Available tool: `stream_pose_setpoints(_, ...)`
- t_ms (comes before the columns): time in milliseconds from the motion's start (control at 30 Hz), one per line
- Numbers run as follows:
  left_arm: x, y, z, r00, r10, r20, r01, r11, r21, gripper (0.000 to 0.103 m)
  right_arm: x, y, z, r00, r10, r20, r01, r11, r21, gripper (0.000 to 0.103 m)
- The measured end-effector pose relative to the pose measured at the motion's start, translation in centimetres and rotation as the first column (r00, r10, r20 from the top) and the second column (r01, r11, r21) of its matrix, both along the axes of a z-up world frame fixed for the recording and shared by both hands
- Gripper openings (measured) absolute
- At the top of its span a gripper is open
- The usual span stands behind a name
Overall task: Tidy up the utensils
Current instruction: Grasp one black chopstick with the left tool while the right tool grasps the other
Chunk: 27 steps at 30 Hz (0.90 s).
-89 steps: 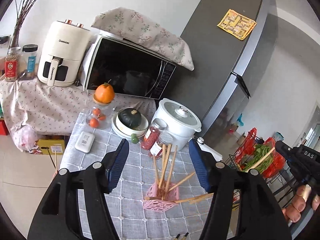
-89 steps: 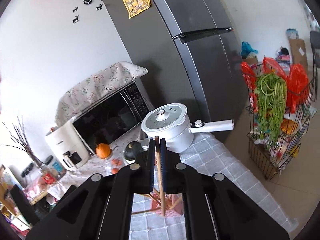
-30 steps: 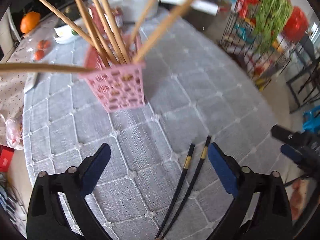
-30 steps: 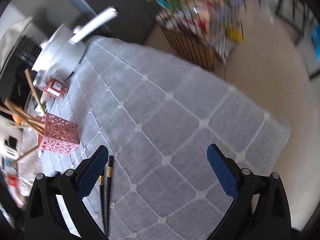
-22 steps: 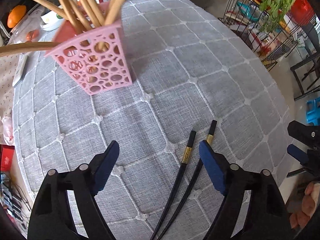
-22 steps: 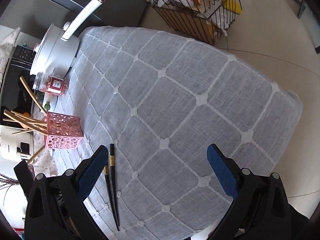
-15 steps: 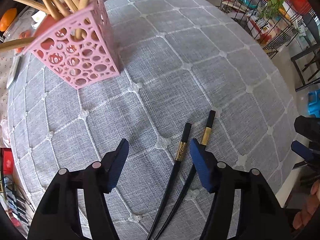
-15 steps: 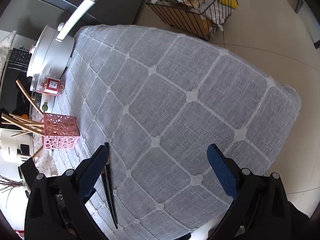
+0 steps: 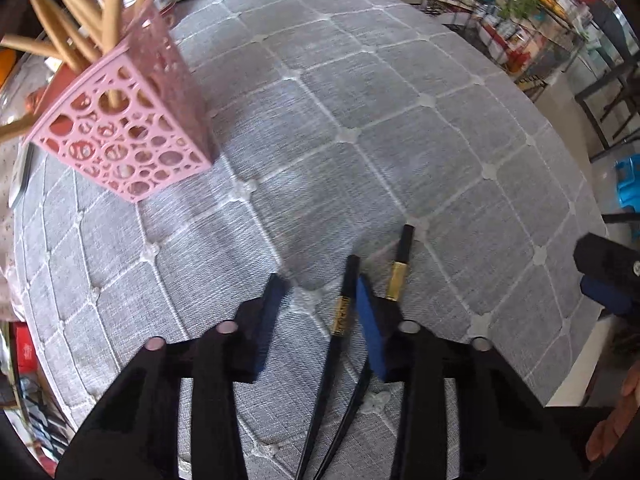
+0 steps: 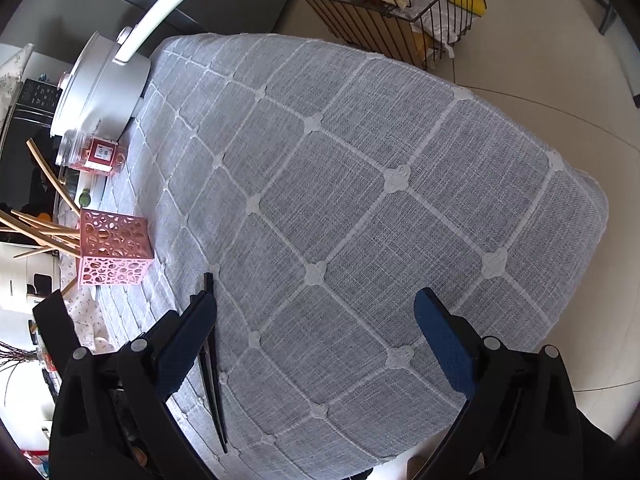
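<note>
Black chopsticks (image 9: 344,312) – gold-banded, slender – lie paired on grey tablecloth (image 9: 360,100).

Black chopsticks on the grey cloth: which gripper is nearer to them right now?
Left. The left gripper, whose jaws have just been closing, straddles one of the black chopsticks; whether its pads press it is unclear. The right gripper hangs open beside the pair, over bare tablecloth.

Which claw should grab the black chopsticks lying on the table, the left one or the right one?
Left. The left claw already has one black chopstick between its fingers and has just been closing, though a gap shows. The right claw hangs wide open over bare grey tablecloth, chopsticks off to its side.
</note>
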State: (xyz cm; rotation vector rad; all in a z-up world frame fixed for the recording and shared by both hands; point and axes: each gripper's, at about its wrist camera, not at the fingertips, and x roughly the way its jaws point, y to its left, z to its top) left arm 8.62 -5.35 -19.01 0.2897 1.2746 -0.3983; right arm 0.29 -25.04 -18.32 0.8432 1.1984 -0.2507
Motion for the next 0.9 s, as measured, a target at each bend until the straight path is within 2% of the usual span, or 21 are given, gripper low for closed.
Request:
stream_pose_setpoints(67,0.1,-0.4,-0.1,1.0,-0.007,0.015,0.007,1.0,0.0,0.025,0.2,0.3,0.1,1.0,0.001,0.002,-0.001,1.0,-0.007,0.096)
stream_pose_setpoints(133,0.1,0.3,-0.1,1.0,-0.002,0.028,0.003,1.0,-0.014,0.007,0.6,1.0,0.1,1.0,0.016,0.005,-0.016,1.0,-0.009,0.096)
stream_pose_setpoints(233,0.2,2.4,0.3,0.999,0.028,0.022,-0.027,0.999,-0.047,0.006,1.5,2.9,0.3,0.998,0.065,0.011,-0.065,0.998,-0.019,0.096)
stream_pose_setpoints(333,-0.2,4.7,1.9,0.997,0.052,0.063,-0.048,0.997,-0.061,0.006,2.7,5.4,0.4,0.991,0.13,0.014,-0.129,0.99,-0.066,0.096)
stream_pose_setpoints(433,-0.8,6.5,4.0,0.991,0.072,0.117,-0.062,0.994,-0.091,0.006,4.1,8.0,0.0,0.984,0.18,0.001,-0.179,0.98,-0.088,0.091)
stream_pose_setpoints(567,-2.1,8.5,7.2,0.976,0.094,0.196,-0.068,0.989,-0.133,0.006,6.3,11.3,-1.1,0.966,0.252,-0.057,-0.258,0.955,-0.145,0.067)
stream_pose_setpoints(633,-2.5,9.1,8.3,0.971,0.099,0.219,-0.067,0.987,-0.149,0.006,6.7,12.6,-1.0,0.962,0.265,-0.06,-0.272,0.935,-0.227,0.061)
stream_pose_setpoints(700,-3.0,10.2,9.4,0.964,0.104,0.244,-0.066,0.985,-0.161,0.006,6.9,13.7,-1.0,0.96,0.268,-0.076,-0.278,0.913,-0.3,0.036)
stream_pose_setpoints(767,-3.0,10.4,10.0,0.958,0.112,0.263,-0.069,0.983,-0.168,0.006,6.9,14.3,-1.0,0.96,0.269,-0.082,-0.281,0.89,-0.358,0.026)
stream_pose_setpoints(800,-3.1,10.9,10.5,0.955,0.118,0.271,-0.072,0.982,-0.176,0.006,6.9,14.4,-1.0,0.96,0.267,-0.084,-0.279,0.881,-0.382,0.016)
stream_pose_setpoints(833,-3.2,11.4,10.8,0.953,0.124,0.276,-0.074,0.98,-0.184,0.006,6.8,14.4,-1.0,0.961,0.265,-0.073,-0.272,0.878,-0.393,0.015)
stream_pose_setpoints(900,-3.4,12.2,11.6,0.948,0.138,0.288,-0.082,0.977,-0.199,0.006,6.4,13.5,-0.7,0.968,0.249,-0.036,-0.245,0.9,-0.36,0.008)
